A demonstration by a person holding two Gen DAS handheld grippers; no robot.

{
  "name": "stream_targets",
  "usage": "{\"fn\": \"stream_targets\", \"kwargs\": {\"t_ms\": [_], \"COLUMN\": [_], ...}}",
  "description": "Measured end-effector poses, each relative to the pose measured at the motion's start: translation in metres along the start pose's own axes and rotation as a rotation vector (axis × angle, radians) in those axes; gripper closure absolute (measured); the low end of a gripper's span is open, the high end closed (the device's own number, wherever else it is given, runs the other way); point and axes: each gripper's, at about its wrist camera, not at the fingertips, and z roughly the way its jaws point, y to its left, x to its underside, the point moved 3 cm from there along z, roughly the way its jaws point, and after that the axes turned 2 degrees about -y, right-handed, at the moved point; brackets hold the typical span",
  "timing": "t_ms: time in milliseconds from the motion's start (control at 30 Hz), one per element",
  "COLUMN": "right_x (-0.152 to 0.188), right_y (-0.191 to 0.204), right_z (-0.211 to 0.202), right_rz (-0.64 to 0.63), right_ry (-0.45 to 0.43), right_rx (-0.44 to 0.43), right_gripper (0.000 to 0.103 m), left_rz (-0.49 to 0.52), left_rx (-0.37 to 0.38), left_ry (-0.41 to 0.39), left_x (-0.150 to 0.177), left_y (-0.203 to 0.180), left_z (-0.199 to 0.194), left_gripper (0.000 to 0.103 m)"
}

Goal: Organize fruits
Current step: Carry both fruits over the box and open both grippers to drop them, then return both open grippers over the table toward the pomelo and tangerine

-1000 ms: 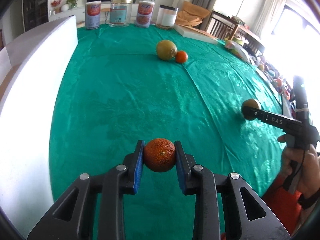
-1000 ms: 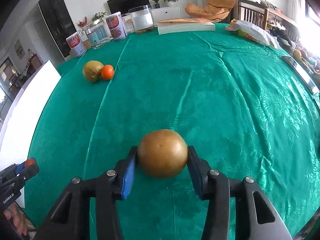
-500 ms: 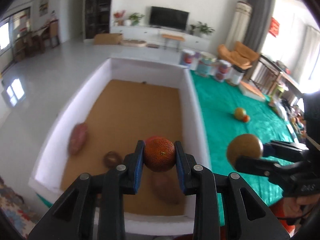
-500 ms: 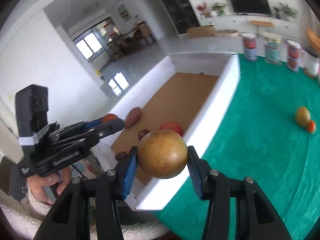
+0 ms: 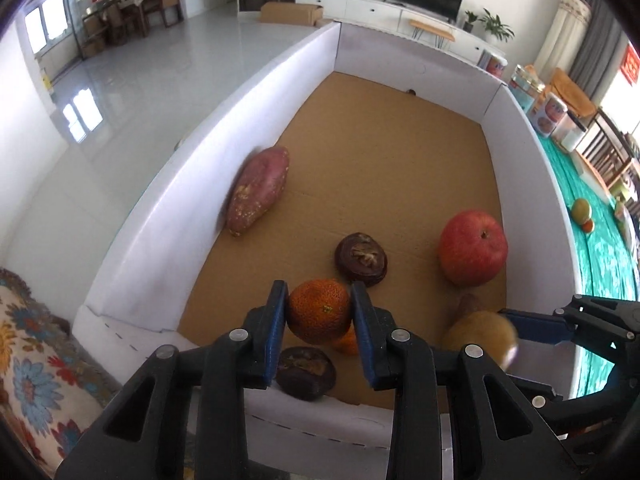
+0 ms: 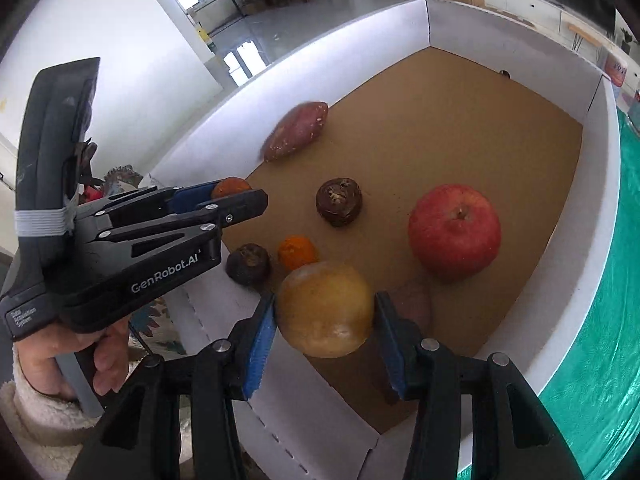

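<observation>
My left gripper (image 5: 319, 292) hangs over the near end of the white-walled box (image 5: 532, 200), and its jaws are opening. The rough orange (image 5: 320, 314) still sits between the blue pads, touching both. My right gripper (image 6: 325, 300) is beside it to the right, also over the box (image 6: 600, 160). Its jaws are opening slightly too, with the yellow-brown pear (image 6: 324, 308) still pressed between them. The left gripper (image 6: 240, 196) shows in the right wrist view, held by a hand. The right gripper (image 5: 520, 324) and its blurred pear (image 5: 480, 336) show in the left wrist view.
On the box's brown floor lie a sweet potato (image 5: 258, 192), a red apple (image 5: 472, 248), two dark round fruits (image 5: 360, 258) (image 5: 306, 372), a small orange (image 6: 297, 251) and a brownish tuber (image 6: 412, 304). A pear (image 5: 581, 209) and an orange (image 5: 588, 225) remain on the green table.
Both grippers swung from over the green table to above the box, each carrying its fruit, and now hang closer over the box's near end.
</observation>
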Motion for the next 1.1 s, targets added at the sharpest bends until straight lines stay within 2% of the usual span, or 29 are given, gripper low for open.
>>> {"fn": "stream_targets", "kwargs": {"t_ms": [67, 133, 167, 233, 367, 467, 600, 667, 733, 833, 900, 1000, 1100], "right_x": [-0.006, -0.009, -0.008, 0.000, 0.040, 0.092, 0.180, 0.224, 0.266, 0.309, 0.319, 0.325, 0.324], "right_y": [-0.001, -0.005, -0.009, -0.022, -0.077, -0.142, -0.238, -0.276, -0.303, -0.327, -0.336, -0.341, -0.346], "right_z": [-0.014, -0.037, -0.051, -0.081, -0.127, -0.151, -0.170, -0.179, -0.191, -0.209, -0.215, -0.223, -0.212], "right_rz": [0.013, 0.011, 0.007, 0.016, 0.107, 0.236, 0.442, 0.527, 0.622, 0.729, 0.747, 0.775, 0.787], "right_ry": [-0.038, -0.098, -0.136, -0.213, -0.312, -0.358, -0.377, -0.374, -0.393, -0.429, -0.435, -0.482, -0.474], "right_rx": [-0.021, -0.014, 0.002, 0.038, 0.130, 0.272, 0.571, 0.703, 0.770, 0.791, 0.806, 0.780, 0.767], "right_gripper": [0.052, 0.050, 0.047, 0.039, 0.018, 0.016, 0.016, 0.016, 0.016, 0.016, 0.016, 0.016, 0.016], "left_rz": [-0.017, -0.020, -0.013, 0.011, 0.102, 0.214, 0.380, 0.449, 0.504, 0.549, 0.562, 0.559, 0.573], "left_rx": [0.018, 0.025, 0.030, 0.052, 0.167, 0.301, 0.482, 0.542, 0.539, 0.489, 0.441, 0.385, 0.316], "left_ry": [-0.017, -0.065, -0.096, -0.160, -0.230, -0.230, -0.155, -0.110, -0.077, -0.047, -0.052, -0.057, -0.071], "left_x": [-0.003, -0.007, -0.009, -0.012, -0.009, 0.007, 0.042, 0.062, 0.080, 0.095, 0.105, 0.108, 0.109], "left_y": [0.002, -0.001, -0.005, -0.020, -0.078, -0.142, -0.239, -0.284, -0.321, -0.361, -0.376, -0.388, -0.396], "left_z": [-0.005, -0.019, -0.029, -0.047, -0.075, -0.086, -0.084, -0.072, -0.053, -0.016, 0.001, 0.025, 0.044], "left_gripper": [0.048, 0.036, 0.028, 0.019, 0.015, 0.013, 0.010, 0.008, 0.008, 0.008, 0.008, 0.009, 0.008]}}
